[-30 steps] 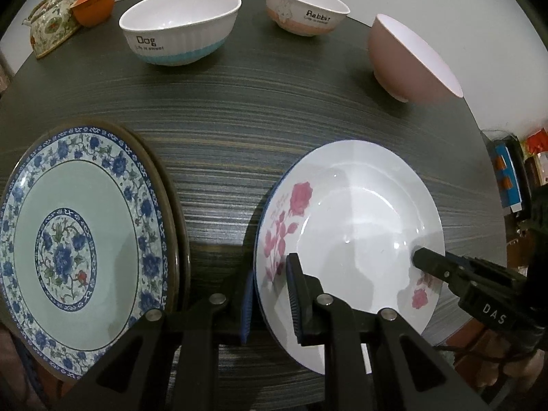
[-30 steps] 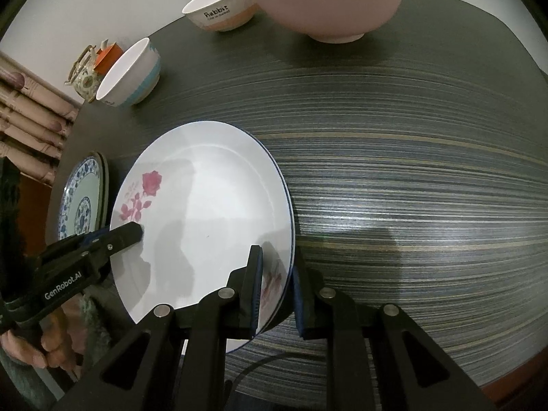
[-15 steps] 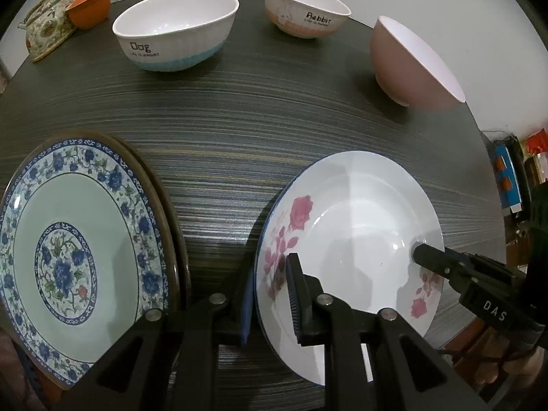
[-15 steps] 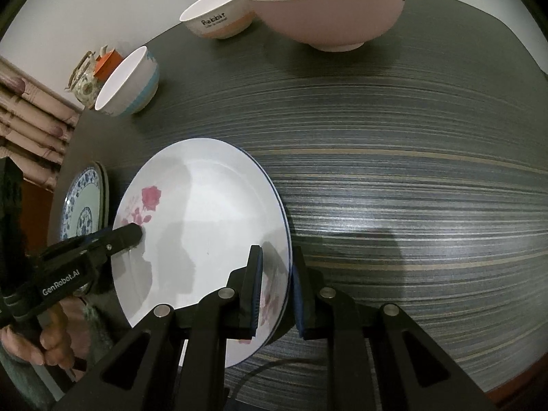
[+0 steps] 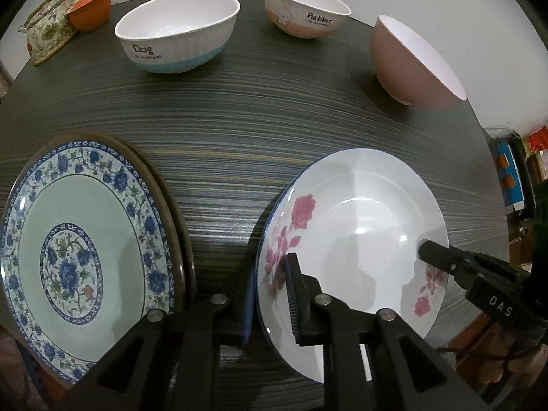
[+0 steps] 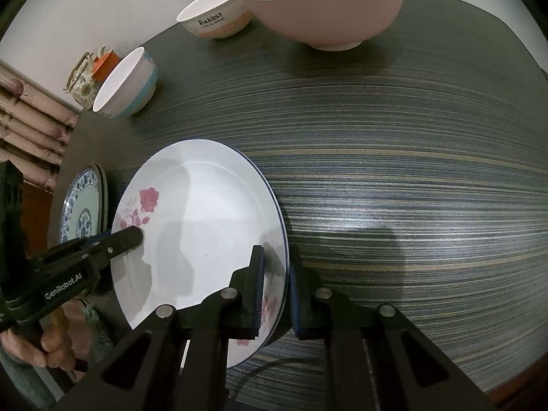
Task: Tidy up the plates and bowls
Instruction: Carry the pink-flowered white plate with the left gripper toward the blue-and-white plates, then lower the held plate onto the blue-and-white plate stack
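white rose plate (image 5: 356, 226): held tilted above the dark striped surface (image 5: 239, 130), one edge lifted, gripped at two opposite rims
left hand-held gripper (image 5: 270, 294): clenched on the plate's rim beside the large rose print, one finger above and one below
right hand-held gripper (image 6: 275, 287): clenched on the opposite rim by the small rose print; jaws just closing further on it
blue floral plate (image 5: 78, 253): just left of the rose plate, stacked on a brown-rimmed plate (image 5: 171, 205)
"dog" bowl (image 5: 178, 34), "rabbit" bowl (image 5: 304, 10), pink bowl (image 5: 411, 61): in a row at the far edge, apart from one another
teapot (image 5: 48, 34) and orange cup (image 5: 90, 10): far left corner, touching
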`<state>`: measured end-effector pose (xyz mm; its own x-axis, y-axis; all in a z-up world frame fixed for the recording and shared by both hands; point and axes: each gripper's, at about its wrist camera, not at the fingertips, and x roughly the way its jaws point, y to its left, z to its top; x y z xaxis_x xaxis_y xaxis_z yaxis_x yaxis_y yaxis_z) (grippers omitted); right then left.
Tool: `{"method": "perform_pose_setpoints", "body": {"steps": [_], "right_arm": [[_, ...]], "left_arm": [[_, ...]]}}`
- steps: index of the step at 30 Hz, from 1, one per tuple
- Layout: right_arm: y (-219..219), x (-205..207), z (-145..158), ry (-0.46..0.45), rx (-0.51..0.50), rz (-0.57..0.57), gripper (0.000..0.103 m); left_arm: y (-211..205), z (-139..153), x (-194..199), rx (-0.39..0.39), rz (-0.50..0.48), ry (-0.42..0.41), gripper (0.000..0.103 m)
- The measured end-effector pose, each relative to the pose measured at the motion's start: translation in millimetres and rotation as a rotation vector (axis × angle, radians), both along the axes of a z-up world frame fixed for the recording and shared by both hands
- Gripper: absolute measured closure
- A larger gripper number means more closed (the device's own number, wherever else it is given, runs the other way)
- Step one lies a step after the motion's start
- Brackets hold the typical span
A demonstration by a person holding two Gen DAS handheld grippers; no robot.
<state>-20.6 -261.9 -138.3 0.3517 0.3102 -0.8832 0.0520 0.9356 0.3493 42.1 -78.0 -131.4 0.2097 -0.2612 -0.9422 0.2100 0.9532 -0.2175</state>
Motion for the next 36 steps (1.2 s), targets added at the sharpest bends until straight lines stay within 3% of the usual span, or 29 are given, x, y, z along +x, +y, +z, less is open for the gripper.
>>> {"method": "perform_pose_setpoints", "body": {"steps": [20,36], "right_arm": [[17.6,9.2,28.7,-0.058,-0.027,0.028,0.090],[95.0,32.9,55.3,-0.097,-0.038,0.133,0.090]], "left_arm": [[33.2,31.8,-1.5,0.013,0.042,-0.052,0.086],[139.9,62.2,-6.5,0.045,0.194,-0.078,0.086]]}}
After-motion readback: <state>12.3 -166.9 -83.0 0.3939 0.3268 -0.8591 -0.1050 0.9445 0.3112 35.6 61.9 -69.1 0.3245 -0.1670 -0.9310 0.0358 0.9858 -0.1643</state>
